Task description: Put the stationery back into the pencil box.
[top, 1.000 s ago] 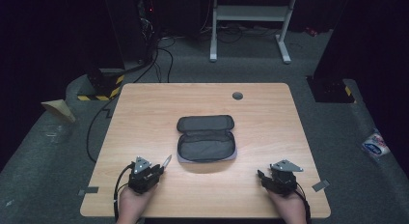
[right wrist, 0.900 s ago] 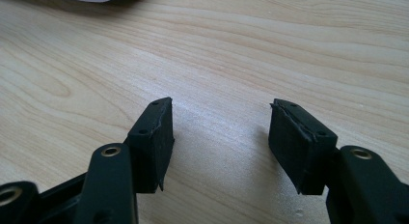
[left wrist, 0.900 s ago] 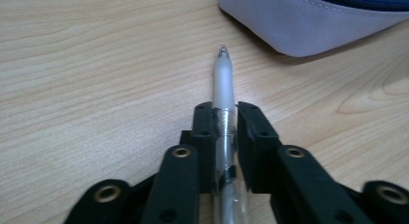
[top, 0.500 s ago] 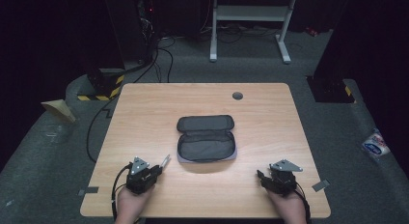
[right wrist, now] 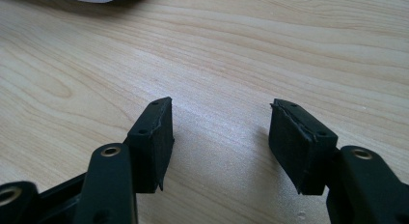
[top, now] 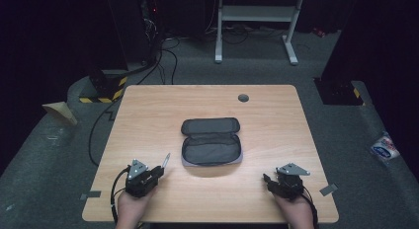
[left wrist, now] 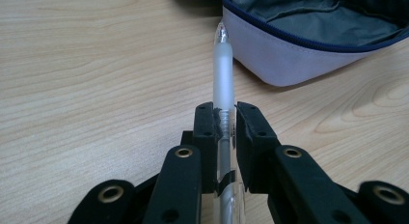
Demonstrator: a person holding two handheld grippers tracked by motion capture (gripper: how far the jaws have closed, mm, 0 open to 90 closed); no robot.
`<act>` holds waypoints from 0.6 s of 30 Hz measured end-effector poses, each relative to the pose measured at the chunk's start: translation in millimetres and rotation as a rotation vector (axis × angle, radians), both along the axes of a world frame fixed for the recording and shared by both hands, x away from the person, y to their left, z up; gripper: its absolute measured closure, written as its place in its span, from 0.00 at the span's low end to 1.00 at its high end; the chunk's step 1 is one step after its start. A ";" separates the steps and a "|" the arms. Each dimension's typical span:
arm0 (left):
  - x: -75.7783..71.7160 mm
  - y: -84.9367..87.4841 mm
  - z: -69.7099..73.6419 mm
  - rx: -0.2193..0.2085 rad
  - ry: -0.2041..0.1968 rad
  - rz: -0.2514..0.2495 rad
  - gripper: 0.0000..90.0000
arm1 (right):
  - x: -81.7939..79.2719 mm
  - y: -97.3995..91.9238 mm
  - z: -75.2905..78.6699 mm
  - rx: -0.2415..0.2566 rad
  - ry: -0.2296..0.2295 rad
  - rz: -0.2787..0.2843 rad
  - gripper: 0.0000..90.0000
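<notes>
A grey pencil case (top: 211, 141) lies unzipped and spread wide in the middle of the wooden table (top: 148, 115). My left gripper (top: 159, 171) sits near the front left edge, shut on a frosted clear pen (top: 166, 162) that points toward the case. In the left gripper view the pen (left wrist: 223, 69) runs up between the two pads, its tip close to the pale wall of the case (left wrist: 289, 60). My right gripper (top: 267, 180) rests near the front right edge, open. Its jaws (right wrist: 219, 137) stand apart over bare wood with nothing between them.
A small dark round grommet (top: 243, 97) sits in the tabletop near the far edge. Beyond the table are cables, a yellow-black striped block (top: 106, 88) and a white metal frame (top: 257, 21) on the grey floor. A blue-white packet (top: 384, 147) lies on the floor at right.
None of the frames shows more than a slight shift of the left gripper and pen; the right gripper and the case stay where they were.
</notes>
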State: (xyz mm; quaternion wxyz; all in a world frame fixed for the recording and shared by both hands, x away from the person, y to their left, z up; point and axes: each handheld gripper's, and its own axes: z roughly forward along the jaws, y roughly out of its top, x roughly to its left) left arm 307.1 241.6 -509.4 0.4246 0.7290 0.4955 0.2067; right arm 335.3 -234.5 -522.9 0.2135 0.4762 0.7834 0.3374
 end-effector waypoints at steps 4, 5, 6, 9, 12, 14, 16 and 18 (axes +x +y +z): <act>-2.1 -1.6 4.9 -0.010 -0.019 -0.007 0.88 | 0.0 0.0 0.0 0.000 0.000 0.000 0.46; -3.0 -2.5 6.0 -0.019 -0.022 -0.007 0.88 | 0.0 0.0 0.0 0.000 0.000 0.000 0.46; -3.7 -3.7 7.9 -0.018 -0.032 -0.011 0.88 | 0.0 0.0 0.0 0.000 0.000 0.000 0.46; -4.2 -5.4 9.2 -0.024 -0.037 -0.015 0.88 | 0.0 0.0 0.0 0.000 0.000 0.000 0.46; -4.2 -7.5 11.8 -0.015 -0.049 -0.020 0.88 | 0.2 0.2 0.0 0.001 0.000 0.000 0.46; -4.1 -8.0 14.6 -0.020 -0.058 -0.027 0.88 | 0.4 0.4 0.0 0.000 -0.001 -0.001 0.46; -4.2 -9.3 18.8 -0.019 -0.076 -0.034 0.88 | 0.7 0.5 0.0 0.000 0.000 0.000 0.46; -3.7 -9.8 20.9 -0.021 -0.085 -0.037 0.88 | 0.8 0.4 0.0 0.000 0.000 0.002 0.46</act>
